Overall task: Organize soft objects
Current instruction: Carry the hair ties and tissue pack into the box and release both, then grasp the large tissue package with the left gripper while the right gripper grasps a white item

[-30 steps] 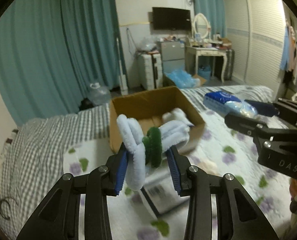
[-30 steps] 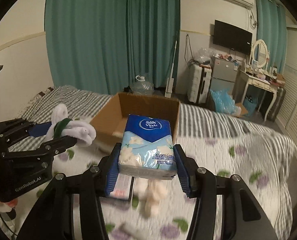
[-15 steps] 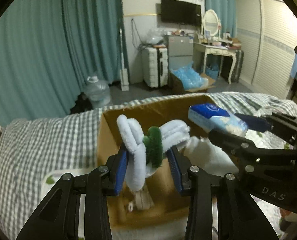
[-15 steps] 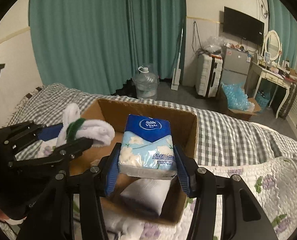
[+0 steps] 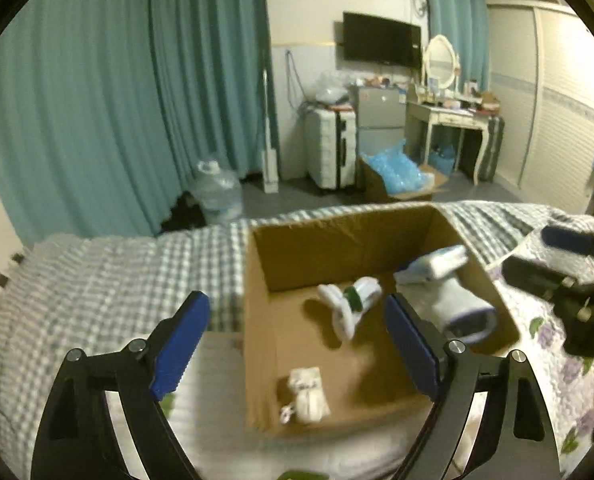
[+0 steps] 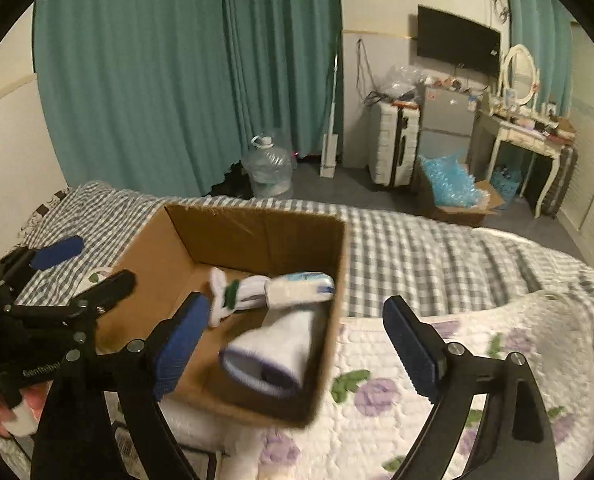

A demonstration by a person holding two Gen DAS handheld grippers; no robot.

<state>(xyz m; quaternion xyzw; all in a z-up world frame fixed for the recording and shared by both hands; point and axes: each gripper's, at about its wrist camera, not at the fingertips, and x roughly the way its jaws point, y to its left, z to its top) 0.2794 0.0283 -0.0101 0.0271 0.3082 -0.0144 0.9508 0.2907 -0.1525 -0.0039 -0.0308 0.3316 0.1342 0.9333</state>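
**Both grippers spread above the cardboard box**

The left gripper [image 5: 297, 344] has its blue-padded fingers [image 5: 179, 346] spread wide with nothing between them, poised over the near left part of the cardboard box [image 5: 257, 320]. The right gripper [image 6: 297, 344] is likewise spread and grips nothing; its left finger pad [image 6: 181, 344] hangs over the inside of the box, its right one over the floral quilt [image 6: 417, 400].

Inside the box, the white fluffy bundle with a green band [image 5: 351, 306] lies on the cardboard floor near the middle, blurred. Toward the far right corner sits the tissue pack [image 5: 437, 264], white and blue, leaning against the right wall and resting on top of a white rolled item with a dark rim [image 5: 463, 312]. Near the front left corner lies a small cream-coloured soft piece [image 5: 307, 394].

The box stands on the bed, partly on the floral quilt and partly beside the grey checked blanket [image 5: 117, 272].

Beyond the bed are teal curtains [image 5: 117, 100], a water jug [image 5: 217, 190] on the floor, a white suitcase [image 5: 331, 146], a wall television [image 5: 381, 42] and a dressing table [image 5: 453, 120] with an oval mirror.
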